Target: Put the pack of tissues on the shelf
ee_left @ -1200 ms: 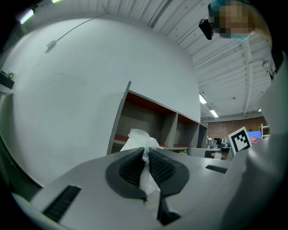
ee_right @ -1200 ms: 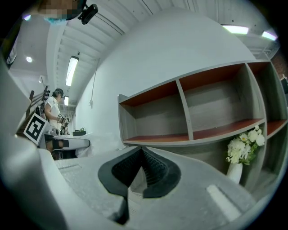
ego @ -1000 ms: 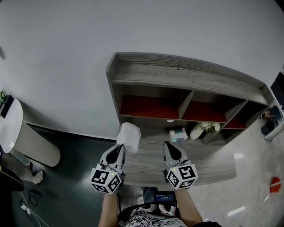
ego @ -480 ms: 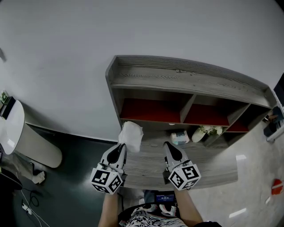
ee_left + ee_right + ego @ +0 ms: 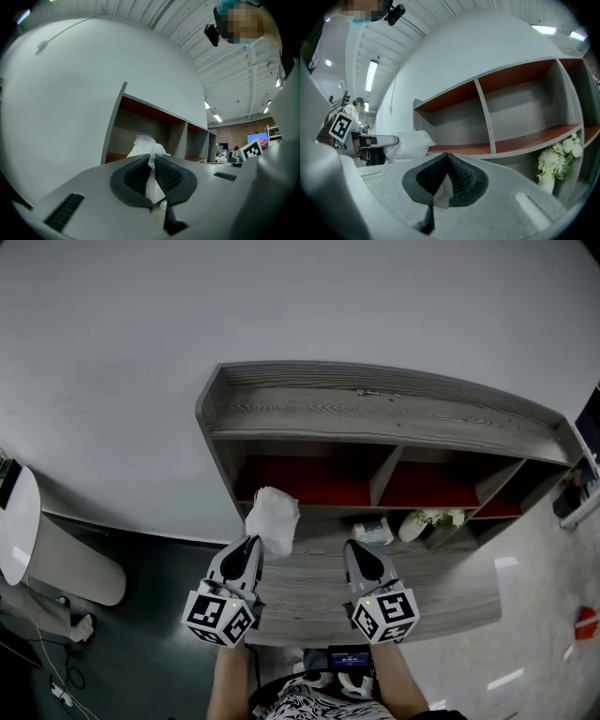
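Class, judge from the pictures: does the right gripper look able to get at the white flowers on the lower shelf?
Probably yes. The right gripper is empty, jaws together, and the white flowers stand ahead to its right on the open-fronted shelf with nothing between; the jaws must open first.

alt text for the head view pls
The left hand-held gripper pinches a crumpled white plastic tissue pack in front of a grey wooden shelf unit with red-lined compartments. The right hand-held gripper is shut and empty beside it.
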Motion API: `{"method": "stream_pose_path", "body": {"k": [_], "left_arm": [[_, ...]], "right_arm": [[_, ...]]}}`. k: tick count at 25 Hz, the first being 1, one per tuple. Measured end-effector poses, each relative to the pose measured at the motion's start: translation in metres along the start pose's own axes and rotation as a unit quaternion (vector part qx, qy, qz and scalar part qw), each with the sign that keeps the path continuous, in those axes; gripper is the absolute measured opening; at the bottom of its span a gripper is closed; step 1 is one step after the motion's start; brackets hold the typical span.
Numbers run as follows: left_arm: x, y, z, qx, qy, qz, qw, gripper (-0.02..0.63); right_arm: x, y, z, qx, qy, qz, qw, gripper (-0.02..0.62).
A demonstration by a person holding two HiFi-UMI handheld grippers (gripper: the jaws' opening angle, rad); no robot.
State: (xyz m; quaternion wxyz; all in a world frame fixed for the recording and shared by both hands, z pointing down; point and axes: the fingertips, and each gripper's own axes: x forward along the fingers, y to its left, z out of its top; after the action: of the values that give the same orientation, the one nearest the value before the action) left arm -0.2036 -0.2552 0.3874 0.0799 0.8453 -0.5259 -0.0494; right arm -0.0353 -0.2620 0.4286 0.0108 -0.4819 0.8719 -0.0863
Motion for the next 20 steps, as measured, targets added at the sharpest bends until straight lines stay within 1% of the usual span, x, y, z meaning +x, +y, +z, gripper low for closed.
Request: {"method": "stream_pose_path", "body": {"k": [5, 9, 20], "left_arm": [[0.019, 0.005, 0.002, 0.010, -0.002, -0.002, 0.9999, 0.015], [0.032, 0.011, 0.005, 0.009, -0.005, -0.005, 0.9999, 0.015], [0.060, 0.022, 0.006, 0.013, 0.004, -0.008, 0.9999, 0.015]], "right_arm": [[0.009, -0.013, 0.004, 0.002, -0.005, -0.007, 1.000, 0.003], [0.018, -0.018, 0.008, 0.001, -0.008, -0.007, 1.000, 0.003], [0.034, -0.030, 0.011, 0.010, -0.011, -0.010, 1.000, 0.003]]}}
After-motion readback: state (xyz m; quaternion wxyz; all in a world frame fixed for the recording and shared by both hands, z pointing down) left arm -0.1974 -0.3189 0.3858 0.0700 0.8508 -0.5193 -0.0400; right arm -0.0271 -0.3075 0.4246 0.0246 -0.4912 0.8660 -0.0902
